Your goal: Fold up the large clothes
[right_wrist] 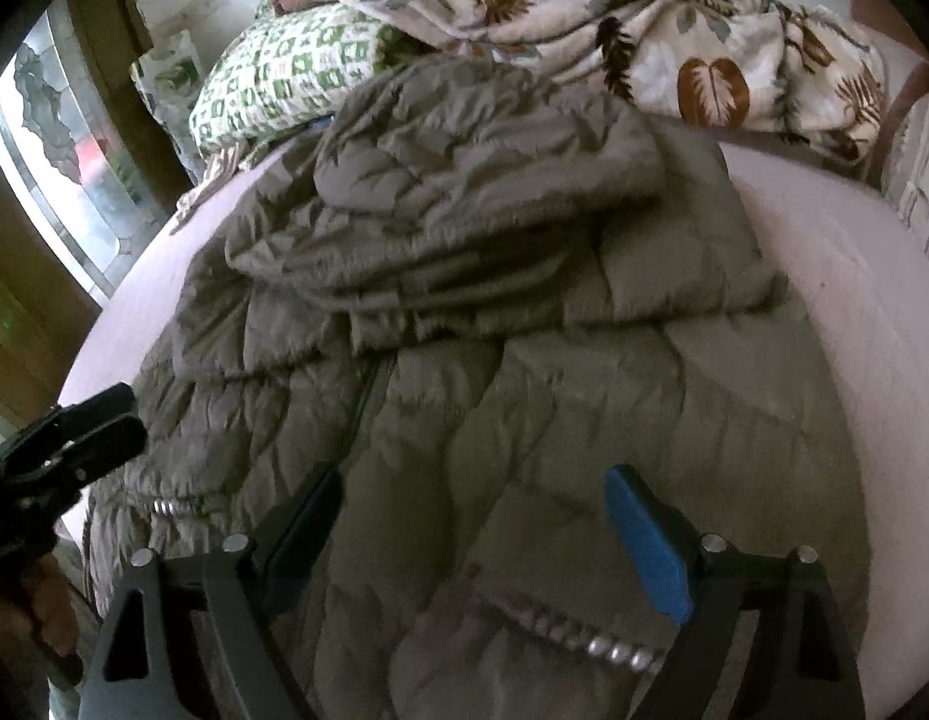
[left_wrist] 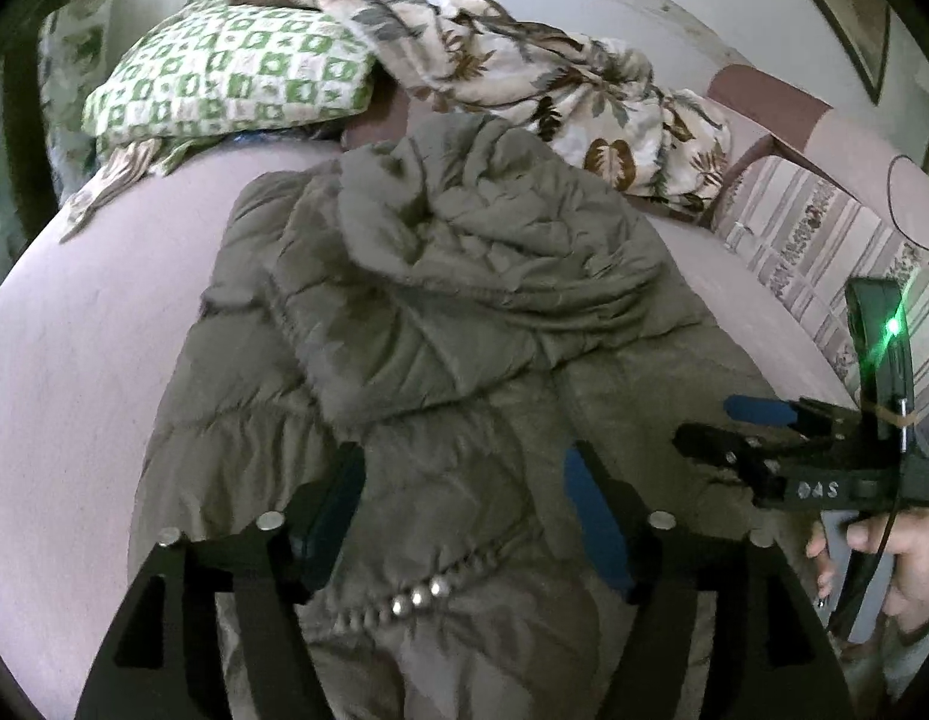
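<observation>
1. Olive quilted puffer jacket point(left_wrist: 440, 324) is lying spread on the pinkish bed sheet point(left_wrist: 104, 324), filling the middle of both views, hood end far, hem near.
2. Hood/upper part point(right_wrist: 464, 180) is sitting folded back over the jacket body, bunched and wrinkled.
3. Row of metal snaps point(left_wrist: 416, 594) is showing on the near part of the jacket in the left wrist view; a similar row point(right_wrist: 590, 636) is showing near-right in the right wrist view.
4. Left gripper point(left_wrist: 464, 480) is hovering over the near hem, jaws standing apart, jacket fabric showing in the gap but pads not pressing on it; nothing held.
5. Right gripper point(right_wrist: 482, 516) is hovering over the jacket's near-right part, jaws standing wide, blue pad point(right_wrist: 644, 546) clear of the fabric; nothing held.
6. Right gripper is also showing at the right edge of the left wrist view, a hand point(left_wrist: 896, 564) wrapping its handle.
7. Green-and-white patterned pillow point(left_wrist: 224, 78) is lying far-left on the bed.
8. Leaf-print blanket point(left_wrist: 554, 78) is lying crumpled along the far side, just beyond the hood.
9. Striped cushion point(left_wrist: 824, 240) is sitting at the right edge.
</observation>
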Available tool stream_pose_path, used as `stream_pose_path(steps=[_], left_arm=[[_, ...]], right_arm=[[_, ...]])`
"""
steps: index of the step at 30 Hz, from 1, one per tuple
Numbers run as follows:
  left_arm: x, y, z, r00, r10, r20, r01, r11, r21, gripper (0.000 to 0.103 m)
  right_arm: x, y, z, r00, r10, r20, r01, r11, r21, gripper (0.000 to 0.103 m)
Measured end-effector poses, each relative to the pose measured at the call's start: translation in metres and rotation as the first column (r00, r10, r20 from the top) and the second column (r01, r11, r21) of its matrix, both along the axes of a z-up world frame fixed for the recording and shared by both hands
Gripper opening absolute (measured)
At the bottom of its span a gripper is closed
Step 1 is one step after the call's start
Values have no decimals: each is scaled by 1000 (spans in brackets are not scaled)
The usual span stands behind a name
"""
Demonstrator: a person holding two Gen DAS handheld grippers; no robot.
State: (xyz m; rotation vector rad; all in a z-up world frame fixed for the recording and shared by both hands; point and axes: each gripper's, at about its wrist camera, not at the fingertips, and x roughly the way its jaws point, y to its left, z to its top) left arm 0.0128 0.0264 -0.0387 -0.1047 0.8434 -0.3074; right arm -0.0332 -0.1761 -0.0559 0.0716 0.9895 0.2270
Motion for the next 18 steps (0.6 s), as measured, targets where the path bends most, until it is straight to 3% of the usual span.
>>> stream_pose_path(steps=[12,18], left_arm=[[-19,17,-11,996,85,-34,-86,996,-26,74],[-25,19,-9,996,86,-32,-86,996,0,74]], right_arm=[[-39,-12,-1,1000,-3,22,4,999,-33,100],[-51,-25,0,999,-35,28,35,999,20,100]])
